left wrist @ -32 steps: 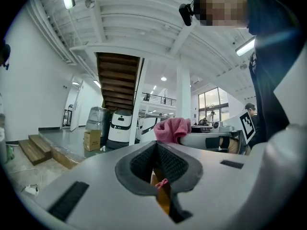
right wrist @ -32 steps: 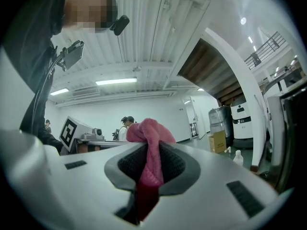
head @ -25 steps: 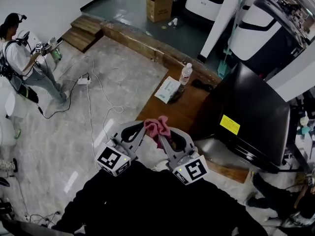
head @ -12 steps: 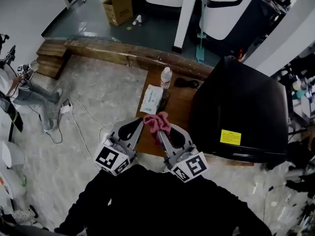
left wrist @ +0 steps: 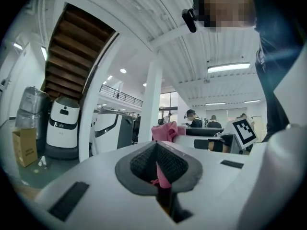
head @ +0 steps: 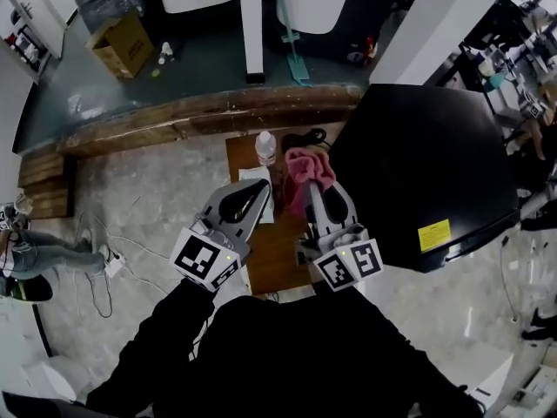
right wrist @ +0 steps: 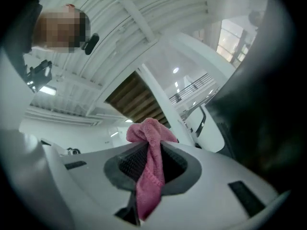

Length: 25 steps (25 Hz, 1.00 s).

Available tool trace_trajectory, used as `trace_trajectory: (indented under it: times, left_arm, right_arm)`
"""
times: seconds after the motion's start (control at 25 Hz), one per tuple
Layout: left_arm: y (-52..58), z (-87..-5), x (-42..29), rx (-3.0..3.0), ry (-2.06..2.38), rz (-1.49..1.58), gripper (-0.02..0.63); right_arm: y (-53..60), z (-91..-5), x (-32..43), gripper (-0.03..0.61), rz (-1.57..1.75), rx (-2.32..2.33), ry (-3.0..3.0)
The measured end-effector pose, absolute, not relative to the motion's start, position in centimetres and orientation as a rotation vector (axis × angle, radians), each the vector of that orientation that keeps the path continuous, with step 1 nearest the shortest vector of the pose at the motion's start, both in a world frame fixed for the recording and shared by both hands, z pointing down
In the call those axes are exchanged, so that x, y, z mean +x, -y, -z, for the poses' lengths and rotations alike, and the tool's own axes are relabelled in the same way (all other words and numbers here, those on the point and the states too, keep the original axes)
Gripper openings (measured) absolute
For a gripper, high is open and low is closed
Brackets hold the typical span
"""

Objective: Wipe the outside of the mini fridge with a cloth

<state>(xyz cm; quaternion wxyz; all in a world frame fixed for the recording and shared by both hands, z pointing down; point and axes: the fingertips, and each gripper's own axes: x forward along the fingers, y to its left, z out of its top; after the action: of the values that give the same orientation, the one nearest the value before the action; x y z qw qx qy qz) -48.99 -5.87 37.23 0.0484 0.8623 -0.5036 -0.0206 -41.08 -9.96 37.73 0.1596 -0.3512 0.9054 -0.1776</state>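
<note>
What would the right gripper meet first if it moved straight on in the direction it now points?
Probably nothing near: the right gripper, jaws shut on the pink cloth, points up past the black mini fridge, which stands just to its right. Depth is unclear.

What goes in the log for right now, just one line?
right gripper: shut on pink cloth | left gripper: shut on pink scrap | fridge: black, beside the cloth

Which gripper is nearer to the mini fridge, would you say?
Right. The right gripper, clamping the pink cloth, sits beside the mini fridge; the left gripper is farther left.
</note>
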Motion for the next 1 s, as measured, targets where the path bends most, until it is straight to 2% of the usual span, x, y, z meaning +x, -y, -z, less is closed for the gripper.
trace_trajectory:
  times: [0.36,0.8,1.0]
  left_arm:
    - [14.6,-36.1,-45.4,2.813,1.292,0.111,0.006]
    - [19.1,-37.9,-42.2,2.873,1.144,0.047,0.006]
    - [19.9,-40.3,-41.7,2.864,1.110,-0.013,0.006]
  right_arm:
    - [18.8,-38.9,-34.1,0.064,0.577,-1.387,-2.042]
    - [22.8,-41.7,-30.5,0.067,0.760,-1.351,-1.616]
    - [22.8,-46.1,-30.0,0.067,0.941,-1.416,-1.473]
